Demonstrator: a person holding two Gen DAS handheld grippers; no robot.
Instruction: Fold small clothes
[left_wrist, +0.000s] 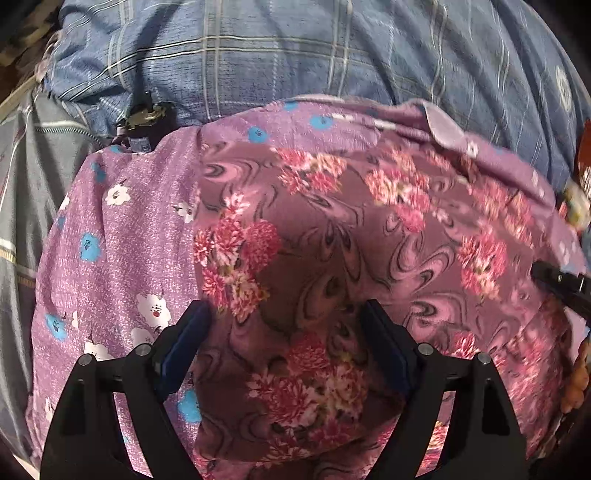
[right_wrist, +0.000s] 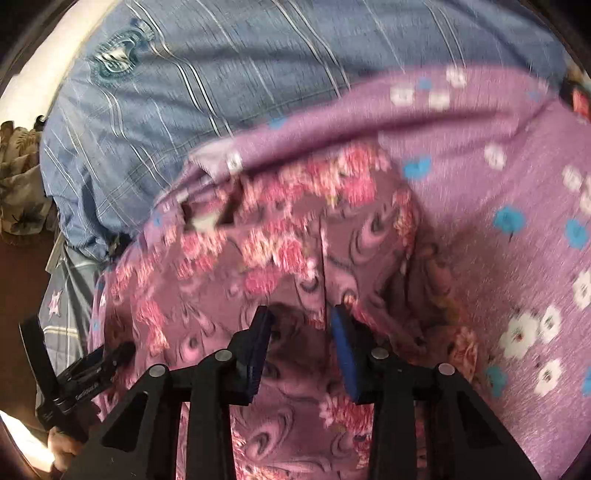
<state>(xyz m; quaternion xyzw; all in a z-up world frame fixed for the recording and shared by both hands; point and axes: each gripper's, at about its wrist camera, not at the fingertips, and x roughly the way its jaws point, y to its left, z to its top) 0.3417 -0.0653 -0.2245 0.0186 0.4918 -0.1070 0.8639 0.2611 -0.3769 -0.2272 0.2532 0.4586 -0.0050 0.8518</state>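
Blue plaid bedding (left_wrist: 295, 55) is forming the far background, with a lilac flowered cloth (left_wrist: 122, 236) lying in front of it. Resting on that cloth is the maroon floral garment (left_wrist: 332, 229), spreading across the near centre. The left gripper (left_wrist: 286, 314) and right gripper (right_wrist: 301, 317) are both hovering over the garment with fingers spread apart, grasping nothing.

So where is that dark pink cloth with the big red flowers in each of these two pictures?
Left wrist view: the dark pink flowered cloth fills the centre and right, between and beyond the open left gripper.
Right wrist view: it fills the centre and lower left, ahead of the open right gripper.
Shared landmark: the lilac cloth with blue and white flowers beneath it.
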